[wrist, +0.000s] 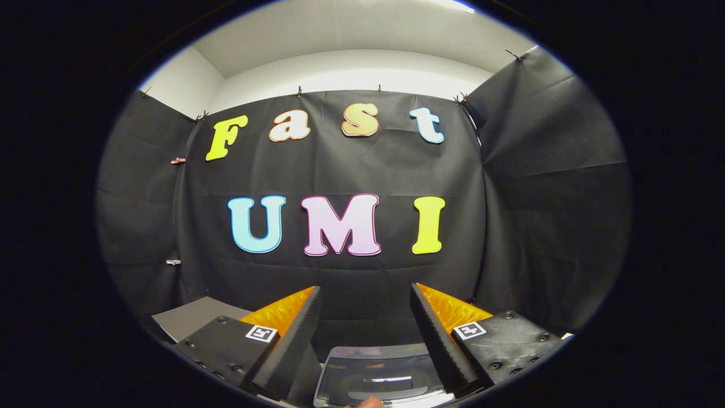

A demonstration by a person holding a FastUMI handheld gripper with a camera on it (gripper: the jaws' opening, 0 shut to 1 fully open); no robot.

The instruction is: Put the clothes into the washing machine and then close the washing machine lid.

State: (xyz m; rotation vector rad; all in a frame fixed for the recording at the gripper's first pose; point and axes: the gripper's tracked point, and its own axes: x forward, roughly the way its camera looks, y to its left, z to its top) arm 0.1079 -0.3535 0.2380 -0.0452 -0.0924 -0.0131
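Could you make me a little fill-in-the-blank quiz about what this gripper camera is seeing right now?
1. The gripper has its two fingers spread ____, with nothing held between them.
2. Below and between the fingers sits the transparent washing machine lid, which lies ____.
3. Beyond the fingers hangs the booth wall, made of ____ cloth.
4. Beside the left-hand finger lies a flat ____ board.

Missing words: apart; shut; black; grey

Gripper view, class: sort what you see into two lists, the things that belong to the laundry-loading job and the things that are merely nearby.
Belongs to the job:
- washing machine lid, grey and glossy, between and below the fingers
- claw, open, holding nothing

Merely nearby:
- grey board, beside the claw
- black cloth wall, beyond the fingers
- fingertip, at the lid's near edge; its role is unclear
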